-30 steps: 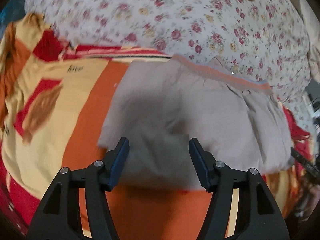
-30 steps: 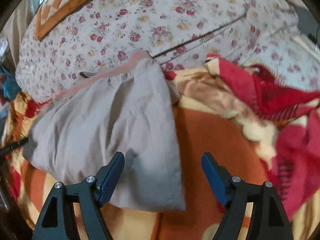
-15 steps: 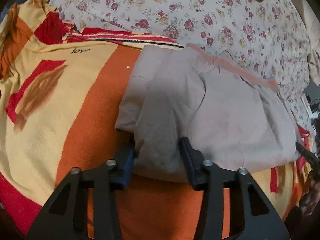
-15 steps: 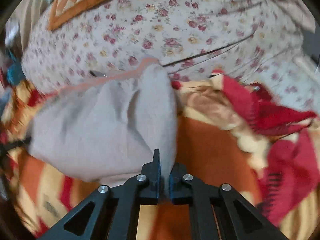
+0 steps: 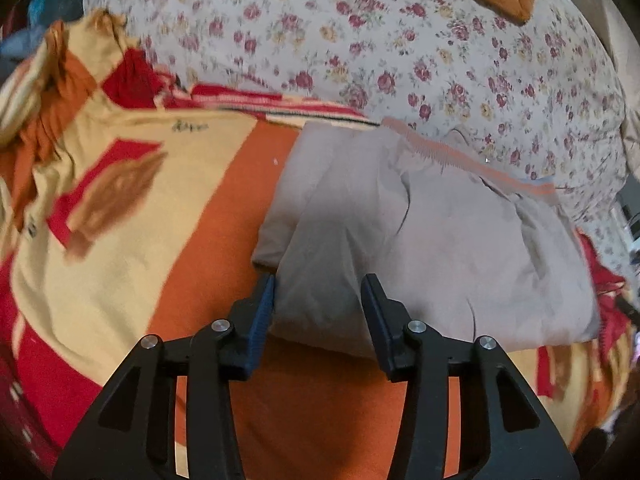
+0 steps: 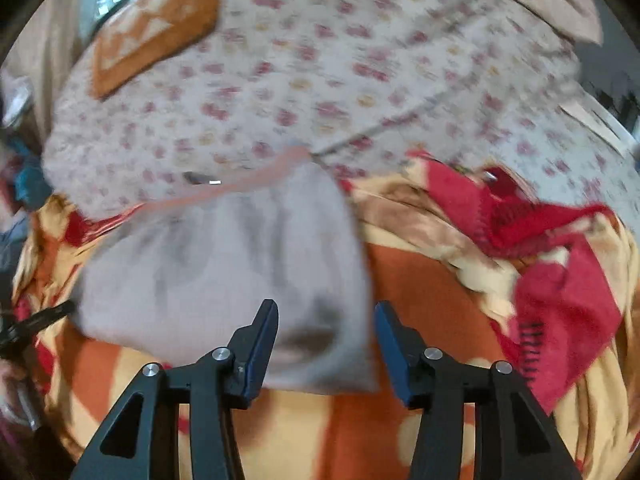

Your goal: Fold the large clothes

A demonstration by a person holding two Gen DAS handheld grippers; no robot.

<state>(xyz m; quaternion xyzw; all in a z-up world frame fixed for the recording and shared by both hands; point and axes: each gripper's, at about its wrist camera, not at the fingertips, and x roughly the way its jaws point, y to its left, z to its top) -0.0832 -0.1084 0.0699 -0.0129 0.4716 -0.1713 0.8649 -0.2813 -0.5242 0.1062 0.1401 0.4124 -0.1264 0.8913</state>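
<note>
- Grey garment (image 5: pixel 432 240), folded bundle w/ orange waistband (image 5: pixel 460 158) on far edge, lies on the orange-yellow blanket (image 5: pixel 224 208) on the bed, floral sheet (image 5: pixel 400 48) behind.
- Long axis runs left-right across both views; near edge sits right at both tongs, dead ahead.
- Left tongs (image 5: pixel 318 316): part open, near-left hem lies between the fingers, not pinched.
- Right tongs (image 6: pixel 326 344): part open, straddles the near-right corner (image 6: pixel 336 360), no grip.
- Both abt equally near; each on its own end.
- Vs 0.5 s ago: right tongs were shut on the corner, now released; left gap is wider too. Garment barely shifted.
</note>
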